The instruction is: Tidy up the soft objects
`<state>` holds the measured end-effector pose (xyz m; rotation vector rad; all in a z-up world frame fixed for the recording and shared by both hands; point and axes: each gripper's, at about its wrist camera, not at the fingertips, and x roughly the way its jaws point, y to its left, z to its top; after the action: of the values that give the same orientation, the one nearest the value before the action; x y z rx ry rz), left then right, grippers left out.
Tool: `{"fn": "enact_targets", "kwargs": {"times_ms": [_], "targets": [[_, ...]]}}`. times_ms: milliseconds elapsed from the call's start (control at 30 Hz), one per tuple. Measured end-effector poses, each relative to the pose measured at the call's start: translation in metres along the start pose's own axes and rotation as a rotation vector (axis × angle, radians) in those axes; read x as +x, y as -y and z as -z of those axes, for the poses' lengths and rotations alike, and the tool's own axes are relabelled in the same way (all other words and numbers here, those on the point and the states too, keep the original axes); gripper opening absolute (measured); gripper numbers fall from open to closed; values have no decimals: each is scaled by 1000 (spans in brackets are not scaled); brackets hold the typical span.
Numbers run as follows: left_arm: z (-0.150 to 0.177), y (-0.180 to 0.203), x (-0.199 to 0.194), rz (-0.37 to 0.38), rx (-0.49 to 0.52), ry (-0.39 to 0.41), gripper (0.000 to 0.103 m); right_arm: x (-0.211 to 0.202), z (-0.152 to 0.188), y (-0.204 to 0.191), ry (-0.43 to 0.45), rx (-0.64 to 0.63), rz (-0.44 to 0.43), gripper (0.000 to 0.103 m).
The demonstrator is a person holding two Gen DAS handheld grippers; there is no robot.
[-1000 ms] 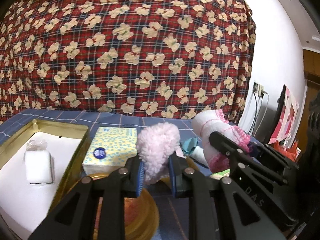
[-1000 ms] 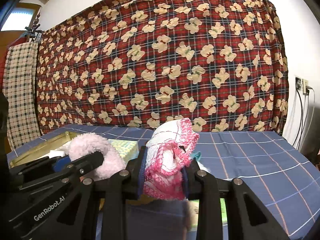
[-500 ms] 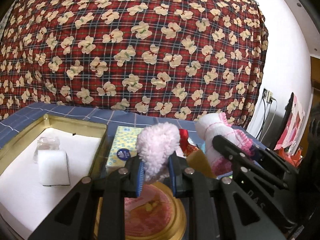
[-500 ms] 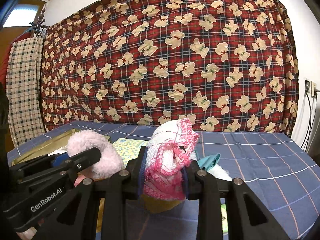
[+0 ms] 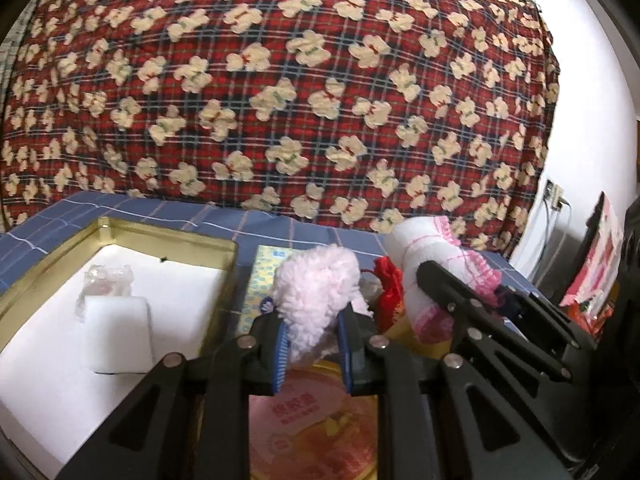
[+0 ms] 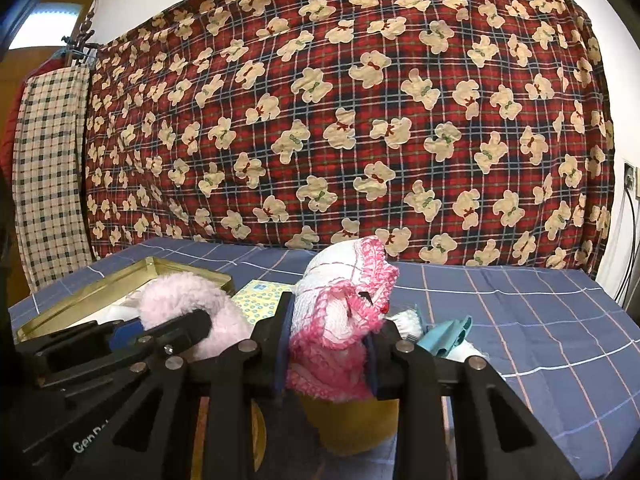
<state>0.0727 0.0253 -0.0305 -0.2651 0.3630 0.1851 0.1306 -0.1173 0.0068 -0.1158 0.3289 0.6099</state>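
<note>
Pinching fluffy pink pompom (image 5: 316,300), crocheted-edge rolled cloth (image 6: 340,320).

Both cameras ride low behind their own gripper fingers, looking slightly down across a blue checked bedspread (image 6: 520,312) toward a red plaid bear-print cloth (image 5: 304,92) hung behind it. The left view sits close over a gold tin (image 5: 168,236) at its left, with the right gripper (image 5: 452,316) crossing its right side. The right view sees the left gripper (image 6: 176,332) at its lower left. Both share the tin (image 6: 132,276), the hanging cloth and a yellow dotted packet (image 6: 260,296).
</note>
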Motion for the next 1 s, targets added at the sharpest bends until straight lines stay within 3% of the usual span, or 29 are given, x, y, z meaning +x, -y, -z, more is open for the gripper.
{"fn": "enact_targets", "kwargs": {"times_ms": [367, 600, 1000], "targets": [[-1, -8, -6, -49, -9, 16, 19, 5, -1, -5, 0, -5, -20, 33], [-5, -17, -12, -28, -29, 2, 19, 8, -2, -15, -6, -17, -52, 33], [-22, -46, -30, -24, -74, -2, 19, 5, -35, -53, 13, -64, -138, 33]]}}
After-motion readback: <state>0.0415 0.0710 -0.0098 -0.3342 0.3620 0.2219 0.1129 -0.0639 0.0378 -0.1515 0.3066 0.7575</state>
